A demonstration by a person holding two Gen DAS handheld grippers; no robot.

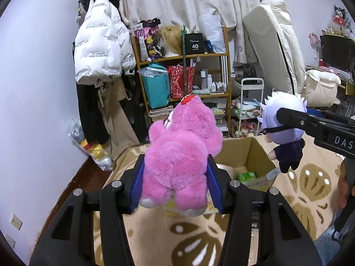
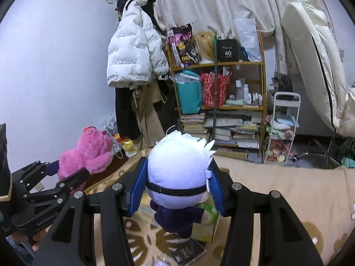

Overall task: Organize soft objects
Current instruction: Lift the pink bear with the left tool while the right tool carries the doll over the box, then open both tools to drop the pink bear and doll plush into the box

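Patterned blanket (image 1: 310, 190) carried open cardboard box (image 1: 250, 155) near its far edge.

Pink plush bear (image 1: 182, 150) hung above box's left side, left tool (image 1: 175, 184) clamped on its lower body. Risk: fur compressed, bear top-heavy, could tip out and miss the box.

White-haired doll (image 2: 177, 173) hung over box, right tool (image 2: 175, 188) clamped on its head only. Risk: round head could squirt free.

Left gripper (image 1: 175, 186) and right gripper (image 2: 176, 188) both raised, jaws clamped
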